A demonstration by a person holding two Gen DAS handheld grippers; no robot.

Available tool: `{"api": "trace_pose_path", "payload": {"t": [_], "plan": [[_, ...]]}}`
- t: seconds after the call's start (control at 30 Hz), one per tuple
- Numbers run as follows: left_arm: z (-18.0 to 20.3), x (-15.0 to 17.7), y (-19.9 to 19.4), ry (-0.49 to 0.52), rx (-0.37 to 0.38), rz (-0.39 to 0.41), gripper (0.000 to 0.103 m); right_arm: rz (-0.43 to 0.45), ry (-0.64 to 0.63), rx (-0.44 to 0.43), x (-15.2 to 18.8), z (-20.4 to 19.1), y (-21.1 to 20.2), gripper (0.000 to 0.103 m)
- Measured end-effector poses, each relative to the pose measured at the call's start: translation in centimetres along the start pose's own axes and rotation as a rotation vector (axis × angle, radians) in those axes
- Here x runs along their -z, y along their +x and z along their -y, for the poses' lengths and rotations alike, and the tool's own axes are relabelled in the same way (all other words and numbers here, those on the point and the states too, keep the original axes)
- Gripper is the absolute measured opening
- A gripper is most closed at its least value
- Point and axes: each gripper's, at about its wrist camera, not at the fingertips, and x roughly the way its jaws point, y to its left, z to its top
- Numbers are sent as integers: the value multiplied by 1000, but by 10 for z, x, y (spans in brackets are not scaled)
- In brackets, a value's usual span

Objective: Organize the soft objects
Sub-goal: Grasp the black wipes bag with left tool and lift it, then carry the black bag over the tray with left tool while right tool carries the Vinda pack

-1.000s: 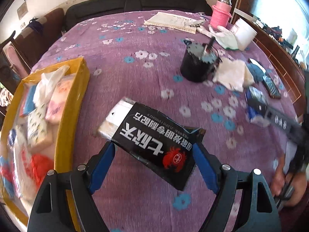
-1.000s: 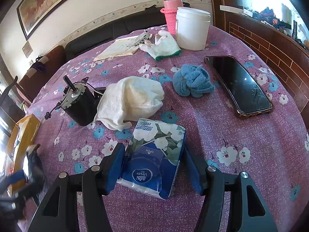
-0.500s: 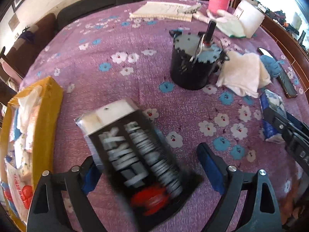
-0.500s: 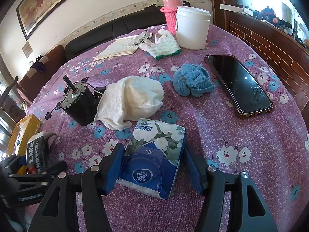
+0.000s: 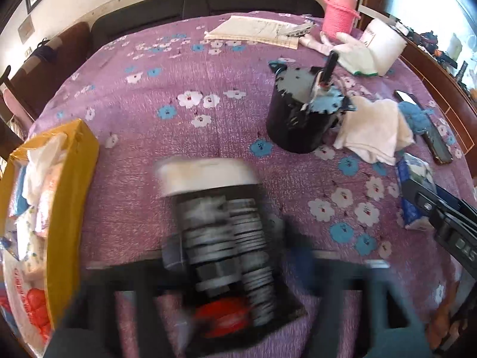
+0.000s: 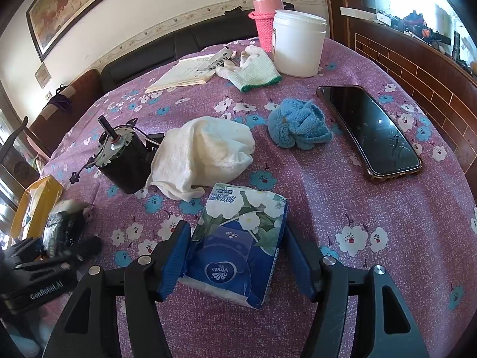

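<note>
Left gripper: my left gripper [image 5: 229, 271] is badly smeared in its own view; its jaws are closing with the black tissue pack [image 5: 220, 238] between them. Whether the pads already press on it I cannot tell.
Black tissue pack: white end pointing away from me, black printed wrapper with a red mark near the gripper — it sits on the tabletop [image 5: 184, 137] just right of the yellow box [image 5: 76, 197]. From the right wrist camera it shows as a blurred dark pack [image 6: 64, 226] beside that box [image 6: 41, 200].
Yellow box: at the left edge of the tabletop, already holding several soft packets in white, pink and red wrappers.
Right gripper: my right gripper [image 6: 238, 262] has both blue pads against the sides of the blue Vinda tissue pack [image 6: 238, 238] — clamped on it, the pack lying on the purple flowered cloth.
Other soft things: a white towel [image 6: 205, 155] bunched next to the black motor [image 6: 125, 161], a blue cloth [image 6: 298, 128] between the towel and the phone [image 6: 369, 128], and a white knitted glove [image 6: 253, 68] touching the white plastic tub [image 6: 298, 44].
Far side: papers [image 6: 184, 74] and a pink-sleeved flask [image 6: 265, 18] behind the tub.
</note>
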Motion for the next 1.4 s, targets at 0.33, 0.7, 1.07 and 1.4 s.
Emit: {"api": "trace_pose_path", "payload": {"t": [0.33,0.7,1.07,1.4], "plan": [[-30,36,-74,-115,189,133,44,16,-3,-16,1,1,1,69],[-80,98,-157,-165,200,278,45,17,17,12,3,7,-5,59],[-144,138,-182,-297,179,324,45,28,17,-65,30,-1,-61,58],[-198,169,-193,-419,82,358,45,89,-142,-189,27,-77,-104,58]]}}
